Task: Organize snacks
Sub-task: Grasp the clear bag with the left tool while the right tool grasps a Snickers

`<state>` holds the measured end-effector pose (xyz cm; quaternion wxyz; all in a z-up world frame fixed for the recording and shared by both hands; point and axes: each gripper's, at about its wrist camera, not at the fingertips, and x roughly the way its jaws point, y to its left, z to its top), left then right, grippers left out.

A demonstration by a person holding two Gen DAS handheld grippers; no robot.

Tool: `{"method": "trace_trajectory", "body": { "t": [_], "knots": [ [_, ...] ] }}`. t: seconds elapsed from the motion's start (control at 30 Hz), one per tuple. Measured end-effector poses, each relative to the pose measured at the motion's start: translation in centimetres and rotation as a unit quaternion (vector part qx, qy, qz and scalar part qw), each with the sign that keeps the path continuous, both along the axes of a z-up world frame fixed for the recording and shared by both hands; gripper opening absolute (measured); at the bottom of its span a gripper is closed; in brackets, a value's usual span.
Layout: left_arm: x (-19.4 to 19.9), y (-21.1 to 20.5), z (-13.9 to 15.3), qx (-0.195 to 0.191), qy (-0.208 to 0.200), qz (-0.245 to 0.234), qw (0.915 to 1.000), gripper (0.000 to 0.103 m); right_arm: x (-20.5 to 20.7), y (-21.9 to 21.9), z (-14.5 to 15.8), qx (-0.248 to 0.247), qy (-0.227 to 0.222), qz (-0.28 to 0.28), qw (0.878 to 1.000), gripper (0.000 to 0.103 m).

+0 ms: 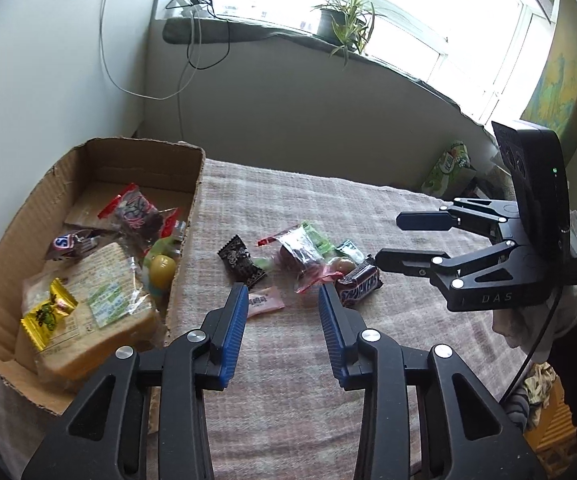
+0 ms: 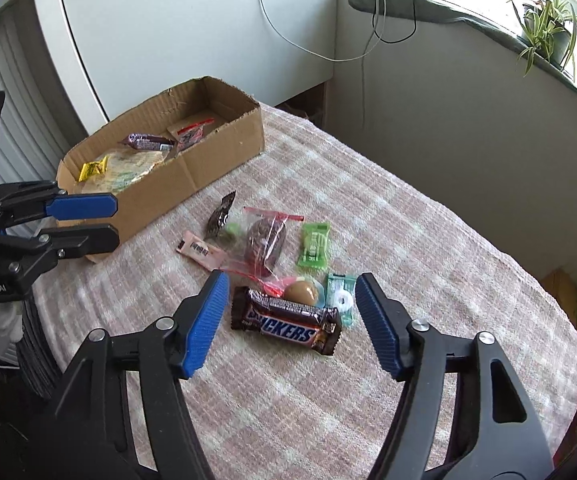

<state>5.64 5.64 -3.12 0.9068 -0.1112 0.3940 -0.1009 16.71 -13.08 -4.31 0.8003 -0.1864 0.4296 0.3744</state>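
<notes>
Right gripper [image 2: 288, 308] hangs open over the Snickers bar [image 2: 286, 320] on the desk [image 2: 408, 240]; centre it, descend, clamp its sides; left gripper [image 1: 282, 308] open, empty, beside the cardboard box [image 1: 186, 216]

A rough, matt brown corrugated cardboard box [image 2: 192, 160] is seen on a coarse pink-and-cream woven cloth [image 2: 408, 240]; a brown Snickers wrapper [image 2: 288, 322] is glossy plastic.

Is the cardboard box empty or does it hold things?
Holds things: the cardboard box already contains wrapped bread and several candies.
</notes>
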Motion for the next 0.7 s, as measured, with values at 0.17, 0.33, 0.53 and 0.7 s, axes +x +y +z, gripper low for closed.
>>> {"method": "trace_trajectory", "body": {
  "t": [0.17, 0.33, 0.53, 0.7],
  "knots": [
    [1.4, -1.0, -0.2, -0.015, 0.014, -0.004, 0.9998, 0.034, -1.2, -0.1, -1.2, -0.016, -0.001, 0.06, 0.998, 0.059],
    [3.4, -2.4, -0.4, -0.019, 0.029, -0.006, 0.9994, 0.034, -2.4, 0.6, -2.3, -0.054, -0.017, 0.122, 0.991, 0.059],
    [6.5, -3.6, -1.8, -0.015, 0.056, -0.009, 0.9983, 0.034, -1.7, 1.0, -3.3, -0.067, -0.02, 0.151, 0.986, 0.055],
    [8.5, -3.8, -3.2, -0.019, 0.08, -0.002, 0.9966, 0.034, -1.1, 1.3, -4.2, -0.072, -0.017, 0.169, 0.983, 0.051]
  ]
}}
